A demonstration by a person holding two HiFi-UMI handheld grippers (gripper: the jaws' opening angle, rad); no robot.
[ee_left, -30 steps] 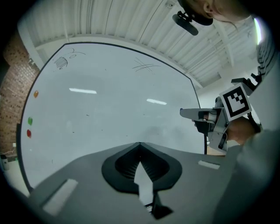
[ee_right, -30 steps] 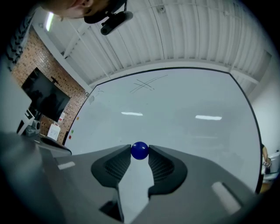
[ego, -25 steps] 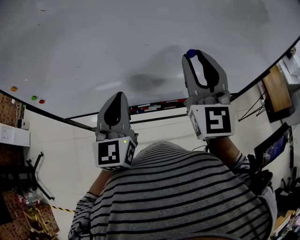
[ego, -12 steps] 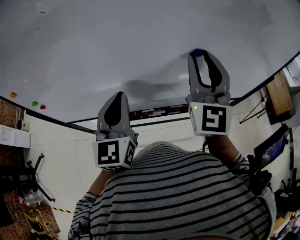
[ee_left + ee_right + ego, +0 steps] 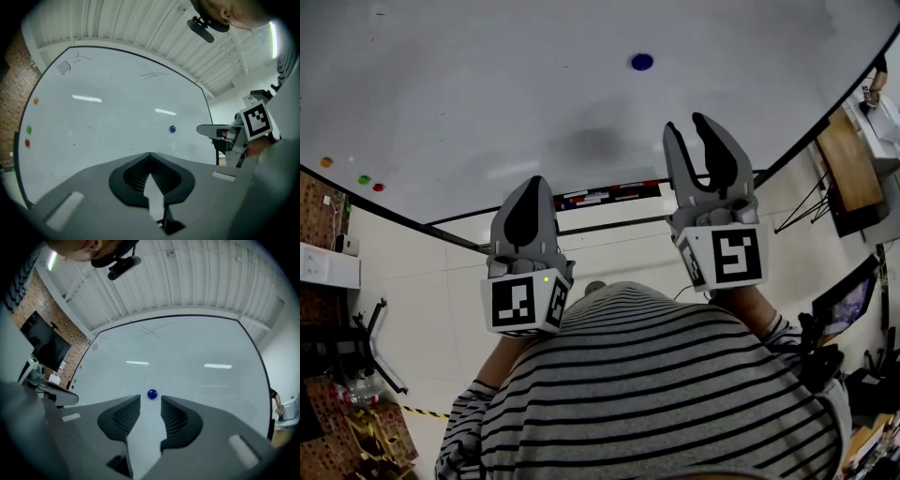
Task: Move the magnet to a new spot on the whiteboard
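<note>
The small round blue magnet (image 5: 642,62) sits on the white whiteboard (image 5: 469,84), just beyond the right gripper (image 5: 686,129), whose jaws stand apart and empty. The left gripper (image 5: 528,192) hangs nearer, its jaws together on nothing. This fits a magnet just released or one about to be taken. Either way the right gripper should travel straight, so that neither jaw nudges the magnet sideways.

Head view: blue magnet (image 5: 642,62) sits alone on whiteboard (image 5: 487,84), above & well apart from right tongs (image 5: 686,124), whose jaws are spread w/ nothing between. Left tongs (image 5: 531,183), jaws together, lie lower & to the left. Three small coloured magnets (image 5: 364,179) near board's left edge; striped shirt (image 5: 656,394) fills foreground.
</note>
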